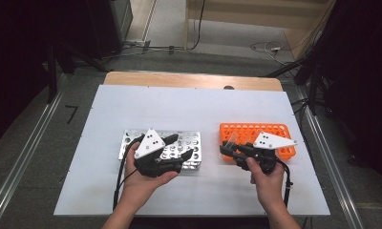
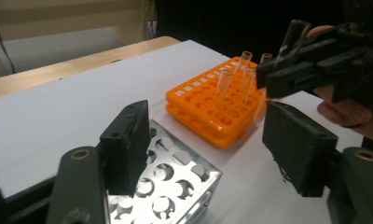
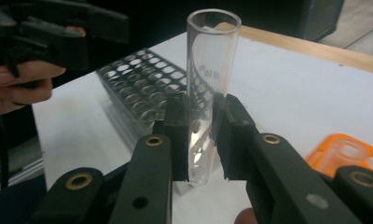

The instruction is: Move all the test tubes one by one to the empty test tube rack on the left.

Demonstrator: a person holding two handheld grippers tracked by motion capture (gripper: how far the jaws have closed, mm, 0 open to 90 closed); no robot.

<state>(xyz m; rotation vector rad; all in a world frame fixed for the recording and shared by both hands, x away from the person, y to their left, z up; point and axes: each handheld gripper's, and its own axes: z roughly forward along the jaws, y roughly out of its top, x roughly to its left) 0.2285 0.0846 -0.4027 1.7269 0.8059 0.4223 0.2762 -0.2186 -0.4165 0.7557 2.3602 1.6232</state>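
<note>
Tube [image 3: 208, 93] clamped upright in right hand-held gripper [image 3: 201, 135], lifted clear of orange rack [image 1: 256, 136]. Left hand-held gripper [image 2: 203, 154] held apart over metal rack [image 2: 170, 182]. Insertion into metal rack not yet done; three tubes [image 2: 240, 79] left in orange rack.

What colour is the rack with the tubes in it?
Bright orange. The rack shows best in the left gripper view, with clear tubes standing in it.
</note>
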